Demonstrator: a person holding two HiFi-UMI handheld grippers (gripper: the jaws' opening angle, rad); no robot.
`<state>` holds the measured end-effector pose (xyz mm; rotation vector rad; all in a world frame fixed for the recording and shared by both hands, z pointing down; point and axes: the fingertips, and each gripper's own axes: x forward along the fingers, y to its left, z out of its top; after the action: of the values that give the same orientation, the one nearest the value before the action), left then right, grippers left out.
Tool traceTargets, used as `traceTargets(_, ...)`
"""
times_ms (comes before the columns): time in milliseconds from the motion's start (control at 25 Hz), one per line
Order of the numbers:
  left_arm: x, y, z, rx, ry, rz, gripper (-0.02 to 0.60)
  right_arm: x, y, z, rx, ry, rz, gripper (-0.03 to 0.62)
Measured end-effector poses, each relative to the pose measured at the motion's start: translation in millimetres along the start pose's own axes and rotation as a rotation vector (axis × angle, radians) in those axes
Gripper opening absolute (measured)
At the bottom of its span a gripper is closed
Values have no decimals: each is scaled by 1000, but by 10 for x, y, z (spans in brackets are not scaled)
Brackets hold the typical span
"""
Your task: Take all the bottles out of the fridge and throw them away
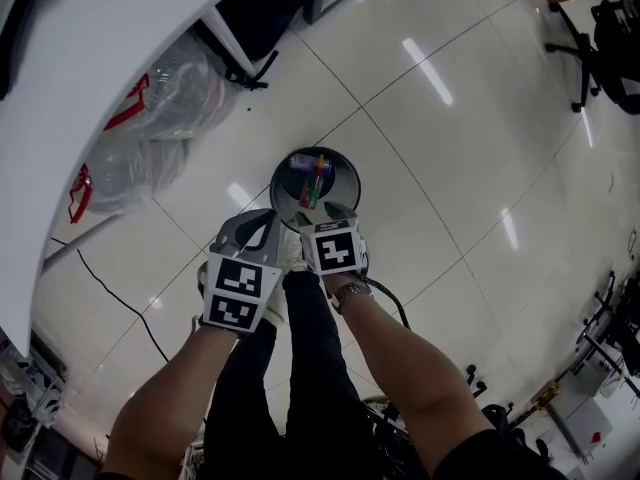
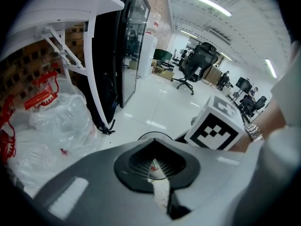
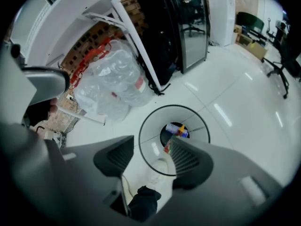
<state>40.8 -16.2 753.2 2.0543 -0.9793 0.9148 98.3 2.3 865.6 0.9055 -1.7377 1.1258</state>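
The person stands with feet just beside the near side of the bin (image 1: 283,190). At its bottom lie the bottles (image 1: 316,176), one slim one with its long axis running from the far wall toward the feet. The right hand-held gripper (image 3: 149,150) hangs over the bin's near rim, released, with its jaws wide and nothing between them, and it is the nearer to the bottles. The left hand-held gripper (image 2: 153,146), just beside the rim, is clenched on nothing. The fridge (image 2: 130,41) stands well apart from the bin, and I'd guess it comes next.
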Motion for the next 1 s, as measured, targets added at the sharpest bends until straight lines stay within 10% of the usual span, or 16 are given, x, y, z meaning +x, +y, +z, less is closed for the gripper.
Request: traceTargets(1000, -1128, -125, 561, -11, -105, 121, 3, -1417, 847, 672, -179, -181, 101, 242)
